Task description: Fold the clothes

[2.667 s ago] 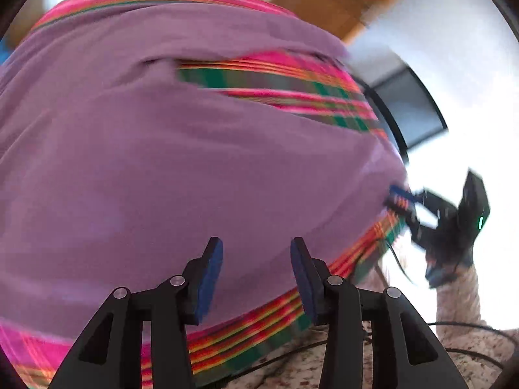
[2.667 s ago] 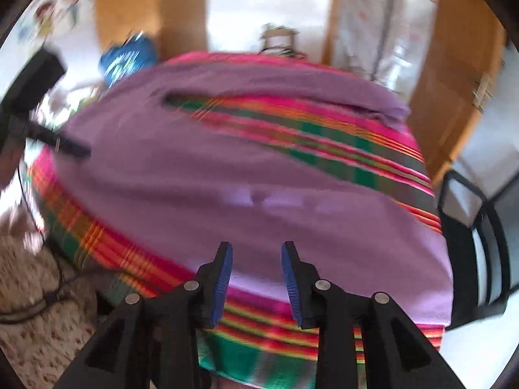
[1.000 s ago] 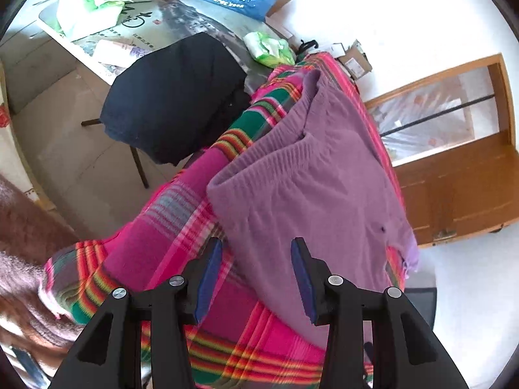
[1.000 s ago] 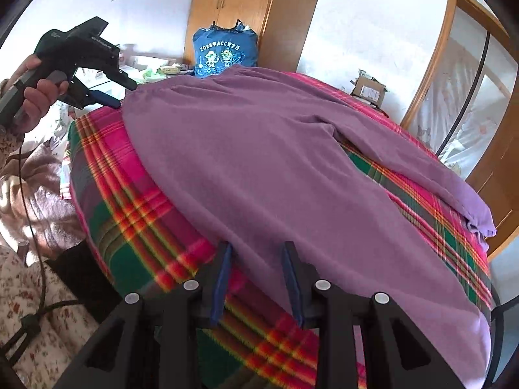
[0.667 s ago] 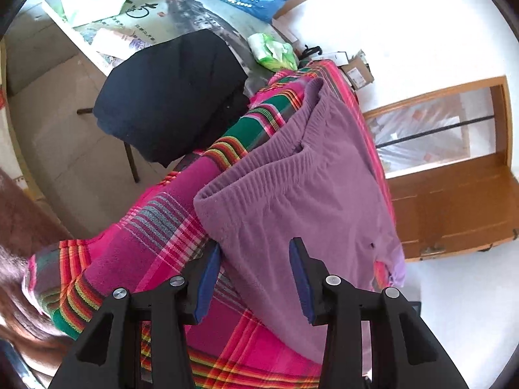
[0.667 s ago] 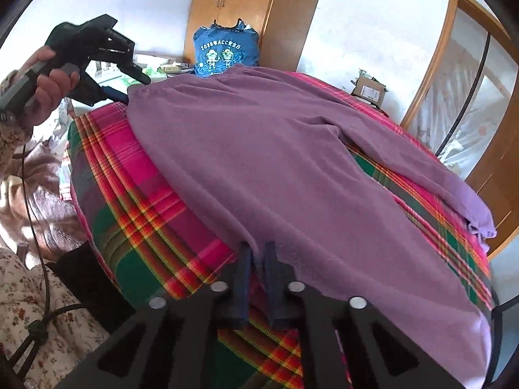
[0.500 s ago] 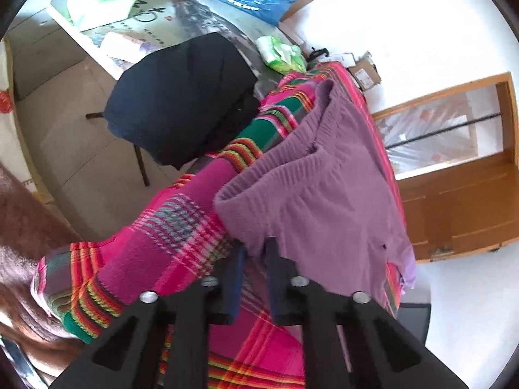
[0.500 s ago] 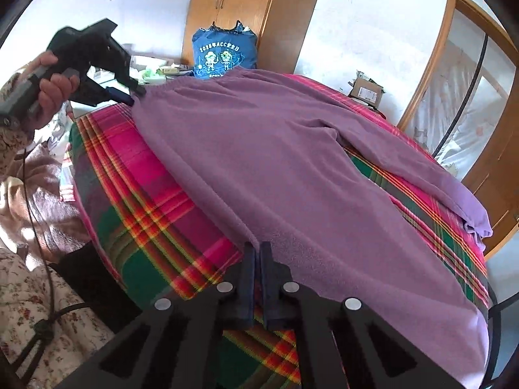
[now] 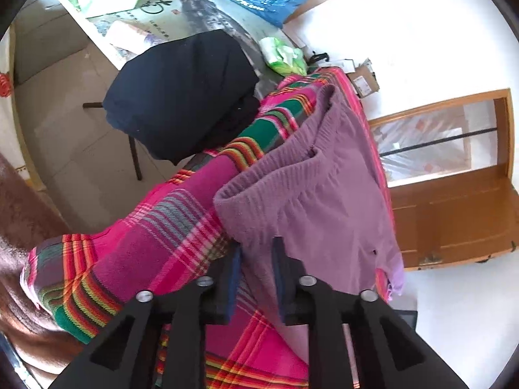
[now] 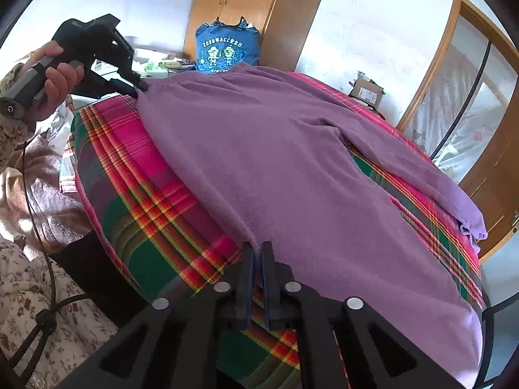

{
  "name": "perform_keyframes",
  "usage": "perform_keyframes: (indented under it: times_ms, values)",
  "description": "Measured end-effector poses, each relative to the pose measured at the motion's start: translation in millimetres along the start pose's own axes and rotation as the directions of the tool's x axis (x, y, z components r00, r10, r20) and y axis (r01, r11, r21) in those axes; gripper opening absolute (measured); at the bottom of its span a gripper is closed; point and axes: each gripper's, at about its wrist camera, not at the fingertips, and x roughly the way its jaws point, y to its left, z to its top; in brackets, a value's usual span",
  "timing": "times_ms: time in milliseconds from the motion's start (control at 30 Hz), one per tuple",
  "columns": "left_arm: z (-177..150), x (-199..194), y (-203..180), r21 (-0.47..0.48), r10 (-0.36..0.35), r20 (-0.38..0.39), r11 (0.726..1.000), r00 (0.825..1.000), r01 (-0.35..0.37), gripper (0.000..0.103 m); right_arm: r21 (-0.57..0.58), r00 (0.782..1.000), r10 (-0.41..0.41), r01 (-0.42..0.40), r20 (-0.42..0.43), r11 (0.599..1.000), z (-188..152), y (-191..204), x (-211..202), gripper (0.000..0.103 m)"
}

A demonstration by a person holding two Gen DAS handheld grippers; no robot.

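Both fingers (image 10: 248,270) around purple trousers (image 10: 275,162)

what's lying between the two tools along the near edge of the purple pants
Just the purple pants: their side edge runs unbroken from the left tool to the right tool over the plaid cloth, per the right wrist view.

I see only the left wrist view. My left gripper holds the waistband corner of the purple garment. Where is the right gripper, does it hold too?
Observer: Yes. The right gripper is shut on the near side edge of the purple garment.
Operator: Is the cloth flat between both?
Observer: Mostly flat on the plaid blanket; its edge runs straight to the left gripper.
Operator: And the far end?
Observer: The far cuff lies bunched.
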Motion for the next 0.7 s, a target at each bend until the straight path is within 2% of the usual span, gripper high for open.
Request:
perform_keyframes:
  times_ms: [200, 267, 333, 400, 467, 533, 700]
  values:
    - [2.3, 3.1, -4.5, -0.011, 0.001, -0.006, 1.0, 1.0, -0.001, 0.024, -0.017, 1.0, -0.02, 0.02, -0.002, 1.0, 1.9, 3.6, 5.0, 0.009]
    - [1.9, 3.4, -5.8, -0.005, 0.01, -0.004, 1.0, 1.0, -0.01, 0.019, -0.021, 1.0, -0.017, 0.017, -0.003, 1.0, 2.4, 4.4, 5.6, 0.009]
    - [0.8, 2.2, -4.5, 0.0, 0.014, 0.002, 1.0, 1.0, -0.014, 0.008, -0.022, 1.0, -0.004, 0.003, -0.008, 1.0, 1.7, 4.6, 4.7, 0.006]
    - [-0.9, -0.1, -1.8, -0.004, 0.018, 0.012, 1.0, 1.0, -0.018, 0.005, -0.022, 1.0, 0.006, -0.007, -0.014, 1.0, 0.8, 4.6, 2.8, 0.003]
    - [-4.3, -4.9, 1.3, -0.013, 0.033, 0.035, 0.999, 0.999, -0.032, 0.004, -0.027, 1.0, 0.016, -0.017, -0.017, 0.999, -0.2, 5.3, -0.6, 0.003]
    - [-12.0, -10.3, -3.7, 0.034, 0.075, 0.076, 0.996, 0.994, -0.078, 0.003, -0.031, 1.0, 0.024, -0.025, -0.019, 0.999, -1.0, 5.4, -3.8, 0.002]
    - [-21.6, -23.6, -8.2, 0.057, 0.073, 0.105, 0.995, 0.992, -0.079, 0.003, -0.044, 1.0, 0.022, -0.023, -0.017, 0.999, -2.1, 6.4, -12.5, 0.002]
